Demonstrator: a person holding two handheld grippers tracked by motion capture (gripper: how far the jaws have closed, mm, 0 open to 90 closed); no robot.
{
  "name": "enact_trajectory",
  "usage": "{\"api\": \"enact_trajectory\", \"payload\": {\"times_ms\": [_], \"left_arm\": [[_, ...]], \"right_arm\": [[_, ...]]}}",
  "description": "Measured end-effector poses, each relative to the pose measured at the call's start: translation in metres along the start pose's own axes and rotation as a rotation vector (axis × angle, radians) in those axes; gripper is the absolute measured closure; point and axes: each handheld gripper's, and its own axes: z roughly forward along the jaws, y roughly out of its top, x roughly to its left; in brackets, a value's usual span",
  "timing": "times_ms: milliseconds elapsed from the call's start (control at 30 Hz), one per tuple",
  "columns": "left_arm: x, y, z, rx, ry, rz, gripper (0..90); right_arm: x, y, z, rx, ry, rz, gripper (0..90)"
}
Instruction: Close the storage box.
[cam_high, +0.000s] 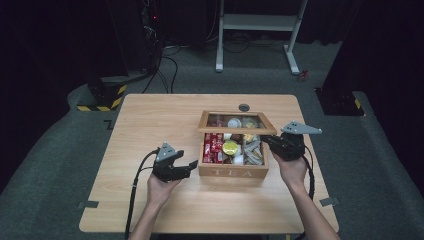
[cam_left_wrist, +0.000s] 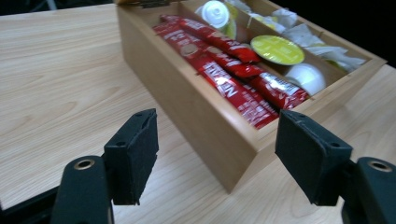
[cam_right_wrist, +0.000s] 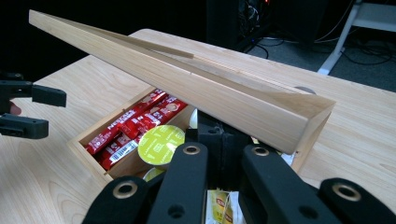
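Observation:
A wooden box (cam_high: 233, 172) marked TEA stands right of the table's middle, its glass-paned lid (cam_high: 236, 120) raised at a slant. Red sachets (cam_left_wrist: 224, 79) fill its left compartment; a yellow-topped capsule (cam_left_wrist: 277, 49) and white capsules lie beside them. My left gripper (cam_high: 192, 165) hovers just left of the box's front corner, open, its pads (cam_left_wrist: 133, 154) empty and the corner ahead of them. My right gripper (cam_high: 265, 140) reaches in at the box's right side. Its jaws are shut together under the lid (cam_right_wrist: 187, 84), whose front edge lies across their tips (cam_right_wrist: 219, 135).
A round grommet (cam_high: 244, 107) sits in the table behind the box. Bare wood stretches left of the box (cam_left_wrist: 60, 79). Beyond the table stand a white desk frame (cam_high: 260, 22) and a black base with yellow-black stripes (cam_high: 102, 95), with cables on the floor.

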Motion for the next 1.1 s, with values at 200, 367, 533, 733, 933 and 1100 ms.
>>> {"api": "enact_trajectory", "payload": {"times_ms": [200,367,533,733,933,1100], "left_arm": [[-0.007,0.007,0.006,0.022,-0.006,0.028,29.8],[-0.012,0.012,0.011,0.018,-0.015,0.044,29.2],[-0.017,0.017,0.015,0.016,-0.021,0.056,28.9],[-0.023,0.025,0.022,0.011,-0.032,0.071,28.0],[-0.03,0.033,0.03,0.017,-0.046,0.094,27.4],[-0.037,0.038,0.038,0.019,-0.053,0.113,26.8]], "right_arm": [[0.0,0.002,0.001,0.001,0.001,-0.003,90.0],[0.0,0.003,0.002,-0.004,0.004,0.001,90.0],[-0.001,0.004,0.002,-0.005,0.007,0.001,90.0],[-0.002,0.007,0.002,-0.001,0.011,0.003,90.0],[-0.002,0.01,0.003,-0.002,0.012,0.007,90.0],[-0.004,0.014,0.003,-0.011,0.02,0.018,90.0]]}}
